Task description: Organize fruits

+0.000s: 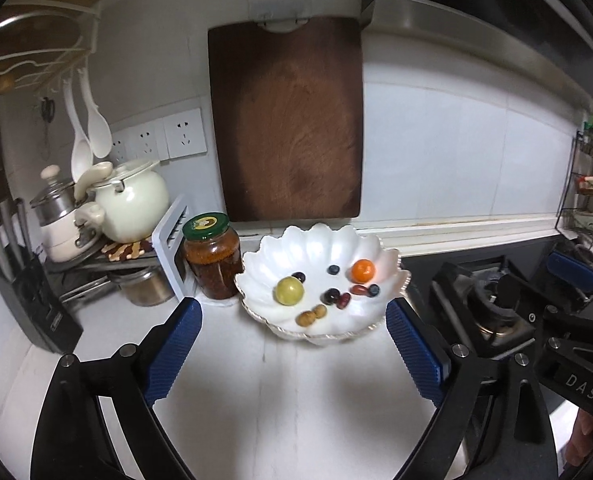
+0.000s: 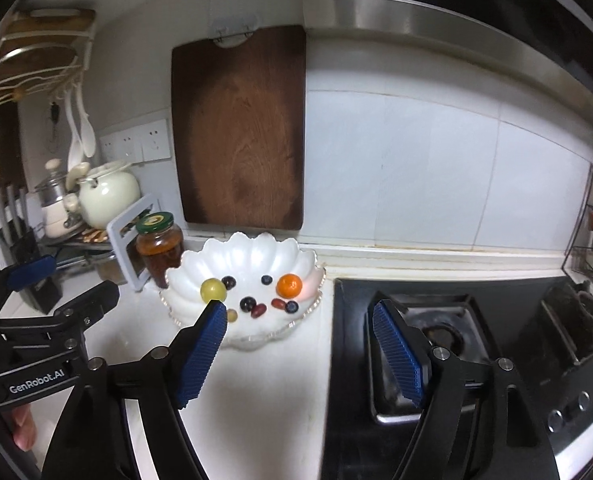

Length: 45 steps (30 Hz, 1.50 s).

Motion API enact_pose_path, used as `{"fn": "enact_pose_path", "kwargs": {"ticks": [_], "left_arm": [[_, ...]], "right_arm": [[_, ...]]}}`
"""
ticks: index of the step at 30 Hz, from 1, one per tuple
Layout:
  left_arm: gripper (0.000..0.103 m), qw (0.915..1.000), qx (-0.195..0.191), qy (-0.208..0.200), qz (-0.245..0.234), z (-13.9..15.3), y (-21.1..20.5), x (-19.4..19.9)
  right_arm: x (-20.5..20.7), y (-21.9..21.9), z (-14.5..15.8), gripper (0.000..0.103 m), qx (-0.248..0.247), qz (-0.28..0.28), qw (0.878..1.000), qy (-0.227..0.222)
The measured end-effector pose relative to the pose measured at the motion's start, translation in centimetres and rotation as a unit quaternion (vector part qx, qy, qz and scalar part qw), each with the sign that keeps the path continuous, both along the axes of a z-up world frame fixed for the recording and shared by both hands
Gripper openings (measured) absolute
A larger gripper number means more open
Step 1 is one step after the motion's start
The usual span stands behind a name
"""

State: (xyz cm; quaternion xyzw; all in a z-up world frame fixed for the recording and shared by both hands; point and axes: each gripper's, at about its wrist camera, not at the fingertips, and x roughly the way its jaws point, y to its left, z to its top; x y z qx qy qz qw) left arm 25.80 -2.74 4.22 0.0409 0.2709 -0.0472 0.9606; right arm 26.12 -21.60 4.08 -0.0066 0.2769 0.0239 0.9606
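Fruit (image 1: 289, 290) all gathered in bowl (image 1: 320, 240) beyond fingertips, both left gripper (image 1: 292, 314) and right gripper (image 2: 298, 316) spread empty; apparently nothing left.

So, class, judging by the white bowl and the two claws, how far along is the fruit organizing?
Done: the orange tangerine, green round fruit and small dark berries lie in the white scalloped bowl. In hand: nothing; the left claw and right claw are open and empty. Left: no loose fruit shows on the white countertop.
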Motion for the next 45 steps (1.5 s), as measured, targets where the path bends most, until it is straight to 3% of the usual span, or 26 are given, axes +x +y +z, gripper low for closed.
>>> {"fn": "enact_pose_path", "kwargs": {"ticks": [15, 25, 45], "left_arm": [[0.099, 0.9988, 0.007, -0.047, 0.007, 1.3, -1.7, -14.2], [0.102, 0.9984, 0.003, -0.055, 0.008, 1.7, -1.6, -21.1], [0.103, 0.9984, -0.003, -0.055, 0.012, 1.1, -1.1, -25.9]], "right_arm": [[-13.4, -2.5, 1.5, 0.079, -0.003, -0.001, 1.0, -0.03], [-19.9, -2.8, 1.6, 0.079, 0.004, 0.007, 0.999, -0.034], [-25.1, -2.6, 0.6, 0.079, 0.002, 0.013, 0.999, -0.034]]}}
